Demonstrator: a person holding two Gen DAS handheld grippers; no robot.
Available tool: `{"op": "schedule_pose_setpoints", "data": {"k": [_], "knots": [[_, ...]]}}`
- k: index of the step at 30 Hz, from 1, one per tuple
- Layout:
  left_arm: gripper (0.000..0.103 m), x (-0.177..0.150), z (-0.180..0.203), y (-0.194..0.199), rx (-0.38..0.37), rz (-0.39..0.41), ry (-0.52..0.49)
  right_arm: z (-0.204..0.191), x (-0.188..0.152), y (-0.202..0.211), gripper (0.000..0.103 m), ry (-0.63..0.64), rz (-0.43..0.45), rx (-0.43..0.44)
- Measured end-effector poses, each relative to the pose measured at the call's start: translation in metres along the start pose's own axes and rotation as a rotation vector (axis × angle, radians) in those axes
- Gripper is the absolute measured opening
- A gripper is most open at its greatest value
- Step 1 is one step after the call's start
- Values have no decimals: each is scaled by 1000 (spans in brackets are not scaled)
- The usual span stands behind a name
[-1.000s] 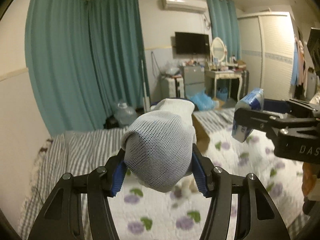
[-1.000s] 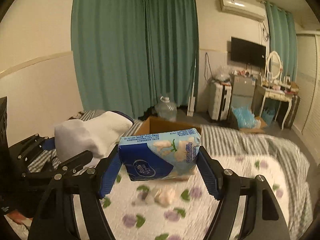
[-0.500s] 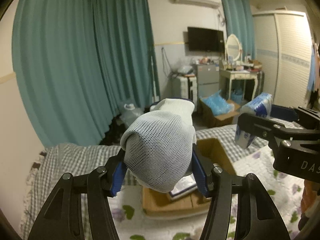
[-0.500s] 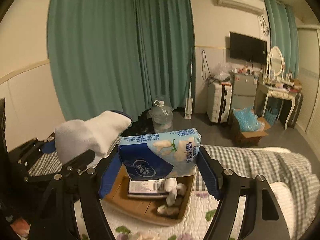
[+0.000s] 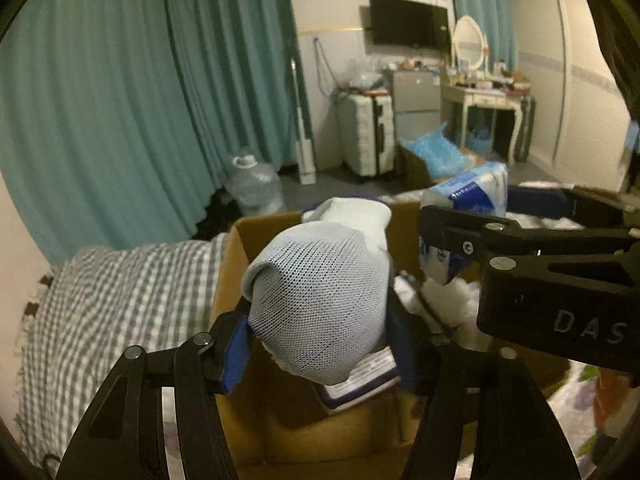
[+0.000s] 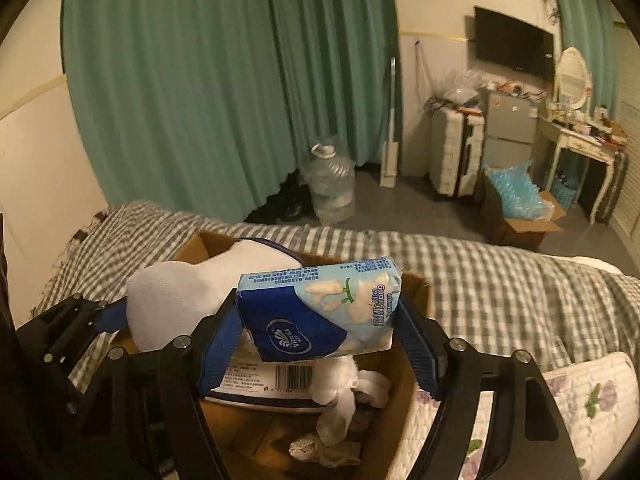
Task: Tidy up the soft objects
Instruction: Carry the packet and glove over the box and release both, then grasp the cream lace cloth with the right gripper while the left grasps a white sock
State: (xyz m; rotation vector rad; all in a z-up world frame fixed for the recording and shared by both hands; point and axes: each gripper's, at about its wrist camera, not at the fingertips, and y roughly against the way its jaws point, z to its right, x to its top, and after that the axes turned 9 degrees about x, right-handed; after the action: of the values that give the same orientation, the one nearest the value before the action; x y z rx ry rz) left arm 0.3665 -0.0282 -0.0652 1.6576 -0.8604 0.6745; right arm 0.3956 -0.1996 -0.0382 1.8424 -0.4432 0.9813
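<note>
left hand-held gripper [image 5: 320, 344] clamps white sock [image 5: 320, 300]; right hand-held gripper [image 6: 320, 344] clamps tissue pack [image 6: 320, 308]; both over cardboard box [image 6: 404, 412]

A: What is closest to the camera?
B: The right hand-held gripper [image 6: 318, 322] clamps a blue tissue pack [image 6: 320, 312] between blue pads.

A: And below it?
B: An open cardboard box [image 6: 412, 364] on a gingham-covered bed [image 6: 480, 272], with white soft items inside.

A: Anything on the left?
B: The left hand-held gripper [image 6: 120, 316] grips a white sock [image 6: 188, 292] over the box.
</note>
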Motion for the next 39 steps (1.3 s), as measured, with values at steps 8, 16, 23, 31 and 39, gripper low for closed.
{"op": "schedule_pose_setpoints", "data": {"k": [8,16,23,31,39], "knots": [[78,12,0,16,58,10,18,10,13,27,97,-43,36,-30],[79,46,-42,138,102,146,91,-31,56,165,101,-8,211,-87],[93,62,-77,277,160,358,181,-95,66,298,101,89,329,-40],[94,39,-91,383,149,466,235,-137,25,388,101,194,372,-26],[94,3,-65,400,123,479,220,-131,-35,404,101,196,359,-16]]}}
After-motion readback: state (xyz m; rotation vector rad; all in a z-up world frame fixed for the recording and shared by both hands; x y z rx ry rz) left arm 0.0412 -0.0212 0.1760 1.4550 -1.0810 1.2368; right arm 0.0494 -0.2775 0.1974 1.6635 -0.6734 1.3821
